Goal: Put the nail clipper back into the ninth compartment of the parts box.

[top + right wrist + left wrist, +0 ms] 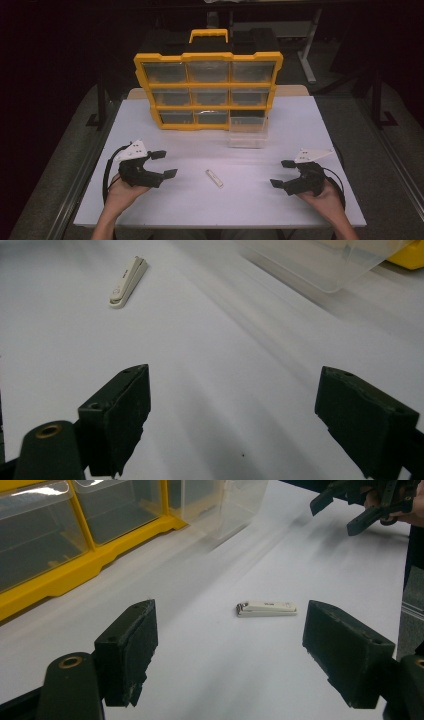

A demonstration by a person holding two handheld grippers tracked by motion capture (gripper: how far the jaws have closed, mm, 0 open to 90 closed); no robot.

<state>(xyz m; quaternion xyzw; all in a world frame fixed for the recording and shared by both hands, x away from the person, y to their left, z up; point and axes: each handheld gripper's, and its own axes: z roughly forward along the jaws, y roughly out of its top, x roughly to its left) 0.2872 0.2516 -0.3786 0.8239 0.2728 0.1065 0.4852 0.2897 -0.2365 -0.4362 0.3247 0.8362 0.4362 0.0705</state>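
Note:
A small white nail clipper (214, 178) lies flat on the white table (165, 200), between both hands. In the left gripper view the nail clipper (266, 608) lies a short way ahead of the jaws. My left gripper (163, 164) sits to its left, jaws wide apart with nothing between them (230, 655). My right gripper (282, 173) rests at the right, open and empty (235, 420), with the nail clipper (128, 281) far off at upper left. The right gripper (350, 510) is also seen across the table from the left one.
A yellow organiser (208, 90) with clear drawers stands at the back of the table. One clear drawer (247, 131) is pulled out onto the table at its bottom right corner. The table's edges fall off to a dark floor on both sides.

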